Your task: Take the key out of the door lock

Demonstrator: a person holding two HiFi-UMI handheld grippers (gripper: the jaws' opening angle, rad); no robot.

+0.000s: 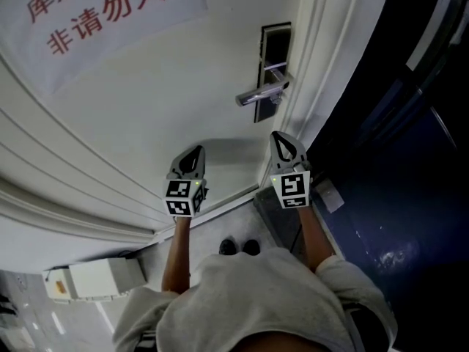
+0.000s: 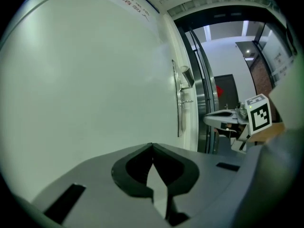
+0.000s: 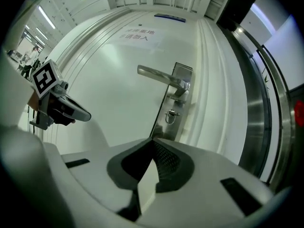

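Head view: a white door (image 1: 146,86) fills the frame, with a dark lock plate (image 1: 275,53) and a metal lever handle (image 1: 260,94) close to its right edge. The left gripper (image 1: 196,150) and right gripper (image 1: 278,138) both point at the door from below the handle and are apart from it. The right one is nearer the lock. The key is too small to pick out here.

Left gripper view: its fingers (image 2: 133,170) are pressed together tip to tip with nothing between them. The handle shows edge-on at the door's far edge, and the right gripper hangs near it, short of the plate.

Right gripper view: its fingers are likewise closed and empty, aimed at the lock plate. The key (image 3: 171,116) sits in the plate just under the handle, near the door's right edge, with a small ring-like bow standing out from the metal.

From this the key looks like a small, light, rigid piece of metal, smooth and probably slippery, held in only by the cylinder's friction. The fingers must first open, then pinch the bow across its flat faces and pull straight out along the keyway. A skewed pull could bind or bend it, and it may need turning to its release position first.
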